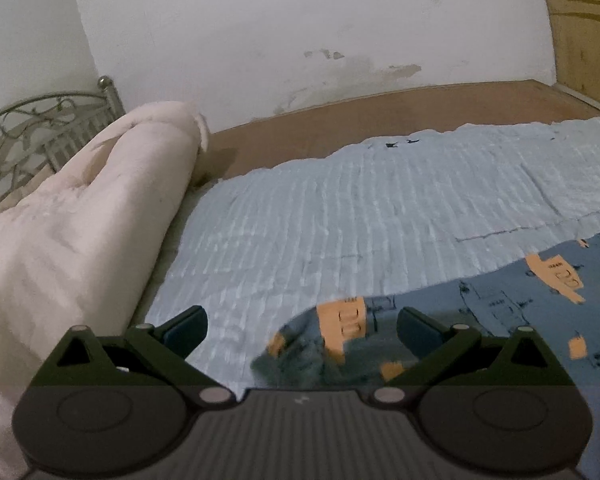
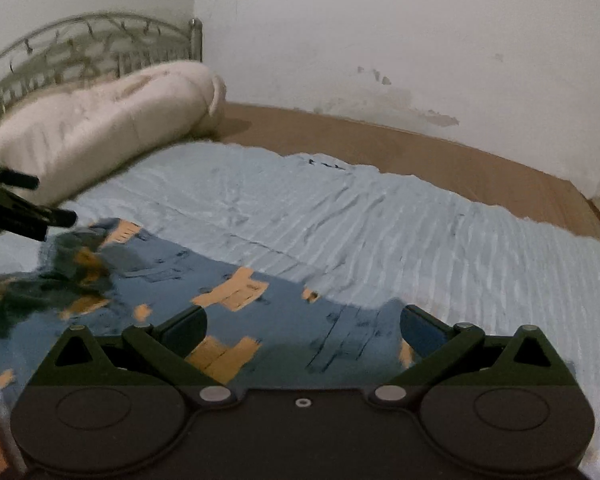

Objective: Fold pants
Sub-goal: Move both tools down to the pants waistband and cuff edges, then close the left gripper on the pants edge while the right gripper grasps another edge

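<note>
Left claw wide above pants edge

Stained white wall, metal headboard

Left gripper low, jaws spread wide, nothing between fingers. Right gripper likewise low, jaws wide apart, empty. Left gripper off to right gripper's left, level.

Both wrist cameras sit low over the bed, looking forward and slightly down toward the wall, the left view nearer the rolled duvet, the right view further along; shared ground: pale blue sheet, printed pants, metal headboard.
</note>
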`<state>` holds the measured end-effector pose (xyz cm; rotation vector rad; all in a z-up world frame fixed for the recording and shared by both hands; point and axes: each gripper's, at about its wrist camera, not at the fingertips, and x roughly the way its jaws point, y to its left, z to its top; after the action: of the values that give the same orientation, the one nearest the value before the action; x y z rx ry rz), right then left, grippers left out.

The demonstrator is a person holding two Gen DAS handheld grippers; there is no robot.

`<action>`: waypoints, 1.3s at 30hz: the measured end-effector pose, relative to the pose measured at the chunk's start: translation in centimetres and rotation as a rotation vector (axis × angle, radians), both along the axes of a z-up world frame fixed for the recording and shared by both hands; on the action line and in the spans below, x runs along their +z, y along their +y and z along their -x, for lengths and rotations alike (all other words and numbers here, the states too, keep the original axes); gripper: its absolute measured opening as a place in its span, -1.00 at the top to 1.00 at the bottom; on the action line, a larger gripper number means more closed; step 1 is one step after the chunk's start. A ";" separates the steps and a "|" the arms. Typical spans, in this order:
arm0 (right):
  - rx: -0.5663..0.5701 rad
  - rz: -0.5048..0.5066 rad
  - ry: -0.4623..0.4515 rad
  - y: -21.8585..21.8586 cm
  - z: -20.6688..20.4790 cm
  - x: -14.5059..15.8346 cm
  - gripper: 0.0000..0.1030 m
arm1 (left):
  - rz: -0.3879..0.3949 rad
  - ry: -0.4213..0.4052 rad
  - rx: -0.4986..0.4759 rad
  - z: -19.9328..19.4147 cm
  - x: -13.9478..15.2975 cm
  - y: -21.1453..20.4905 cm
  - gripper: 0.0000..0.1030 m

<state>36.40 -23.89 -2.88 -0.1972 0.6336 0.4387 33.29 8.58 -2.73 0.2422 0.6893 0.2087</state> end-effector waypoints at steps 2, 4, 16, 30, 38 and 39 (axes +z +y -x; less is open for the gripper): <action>-0.003 0.029 0.009 0.7 -1.4 0.0 -0.99 | 0.009 -0.001 -0.018 -0.9 -0.2 0.2 -0.99; -0.003 0.051 0.003 1.4 -2.4 -0.1 -0.99 | 0.018 0.000 -0.038 -1.7 -0.3 0.5 -0.99; 0.073 0.081 0.021 2.5 -5.8 -1.9 -0.99 | 0.077 0.048 -0.223 -5.9 -2.0 1.9 -0.99; 0.336 0.004 0.221 1.5 -13.2 -4.7 -0.99 | 0.196 0.231 -0.452 -9.9 -4.9 6.4 -0.99; 0.358 0.075 0.317 1.7 -13.7 -6.3 -0.60 | 0.314 0.380 -0.438 -11.2 -6.3 7.3 -0.46; 0.360 0.081 0.329 1.5 -13.6 -6.5 -0.54 | 0.319 0.387 -0.429 -11.2 -6.4 7.4 -0.30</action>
<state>49.99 -22.37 -9.34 -0.3225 0.9446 0.8035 44.46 16.02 -9.10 0.1187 1.0212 -0.3670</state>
